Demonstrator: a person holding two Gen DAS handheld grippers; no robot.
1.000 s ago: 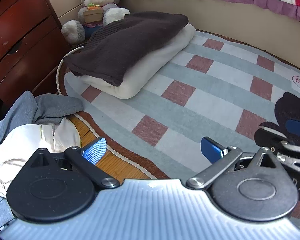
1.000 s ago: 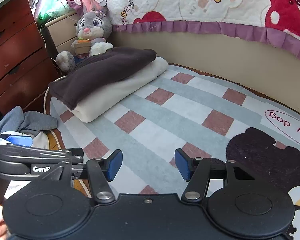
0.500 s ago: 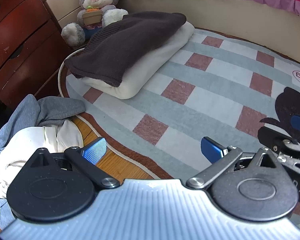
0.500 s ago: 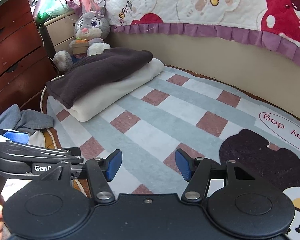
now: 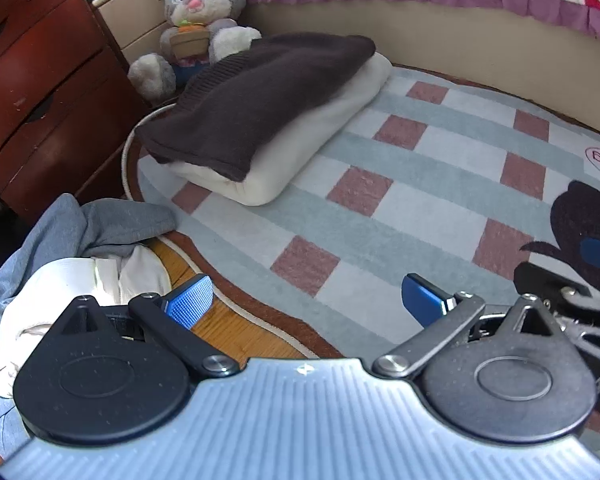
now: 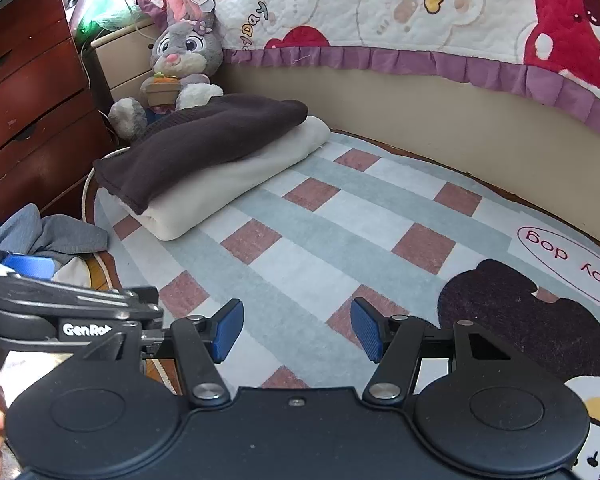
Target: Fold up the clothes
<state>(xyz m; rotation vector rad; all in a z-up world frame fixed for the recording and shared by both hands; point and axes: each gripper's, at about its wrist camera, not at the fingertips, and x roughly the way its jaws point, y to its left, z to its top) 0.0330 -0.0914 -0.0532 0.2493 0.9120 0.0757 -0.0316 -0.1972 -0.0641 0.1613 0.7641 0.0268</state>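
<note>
Ahead of both tools, on the far left part of the checked rug (image 5: 380, 216), lie two folded garments: a dark brown sweater (image 5: 260, 100) stacked on a cream garment (image 5: 300, 148). These count, by judgement, as work already done. Left of the left tool (image 5: 304, 300), partly off the rug on the wooden floor (image 5: 220, 324), sits a loose heap of unfolded clothes: a grey garment (image 5: 100, 224) over a white garment (image 5: 60, 292). In the right wrist view the same heap (image 6: 56, 236) shows beyond the left tool's body.

Left tool: jaws spread wide, nothing between the blue pads (image 5: 190, 300); rug and floor show through the gap. Right tool (image 6: 296, 328): jaws well apart, likewise empty, poised over bare rug. Both point downward at a slant, side by side.

Step in hand, as judged: the pause between garments, with the middle of the rug free as a folding surface. The next move calls for the left tool to swing left and down toward the heap, take one layer only, most likely the grey garment on top, and draw it onto the open rug, where the right tool can take a second edge and spread it flat. A stuffed rabbit (image 6: 180, 60) and a red-brown dresser (image 6: 28, 112) stand behind and play no part.
</note>
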